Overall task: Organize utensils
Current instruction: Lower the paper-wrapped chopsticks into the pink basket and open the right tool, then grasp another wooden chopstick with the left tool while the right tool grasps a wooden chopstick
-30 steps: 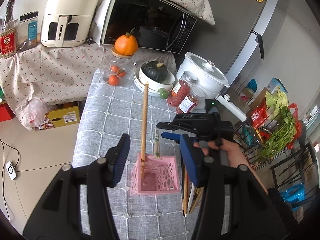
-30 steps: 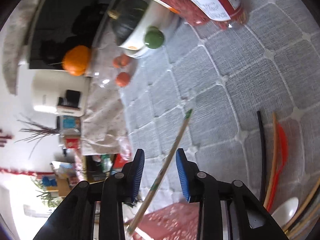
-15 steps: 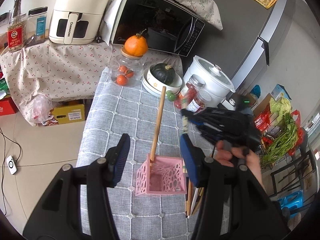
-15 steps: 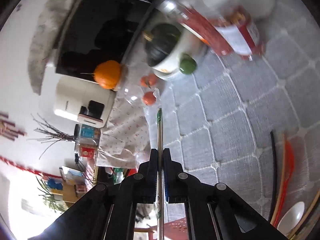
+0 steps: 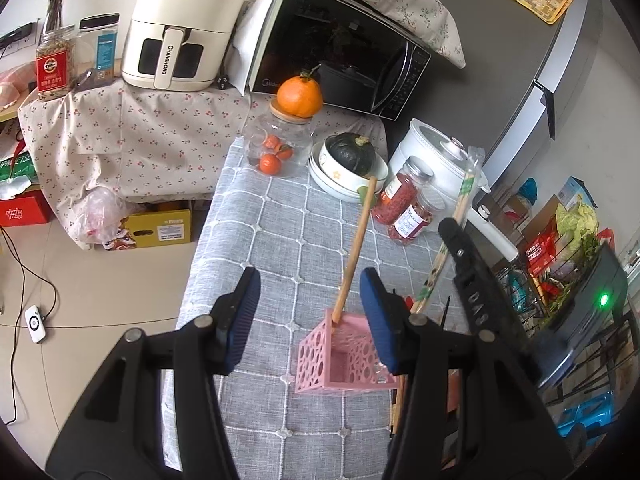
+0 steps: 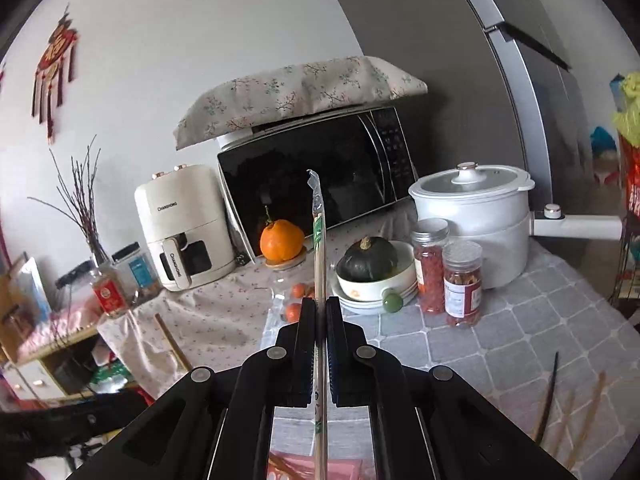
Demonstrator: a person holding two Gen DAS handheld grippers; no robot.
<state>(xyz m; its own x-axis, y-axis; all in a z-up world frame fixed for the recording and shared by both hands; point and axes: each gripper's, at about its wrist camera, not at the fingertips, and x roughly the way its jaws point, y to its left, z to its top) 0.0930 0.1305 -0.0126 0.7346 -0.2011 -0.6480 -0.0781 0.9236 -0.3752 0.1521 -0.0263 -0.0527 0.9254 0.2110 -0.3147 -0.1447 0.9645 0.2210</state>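
Right gripper clamped on one wrapped chopstick pair; left gripper apart, holding nothing; one pink basket holds one wooden stick; two jars beside it

The right gripper closed on the wrapped chopsticks, lifted them off the table and turned them upright, beside the pink basket. The wooden stick in the basket leaned more to the right.
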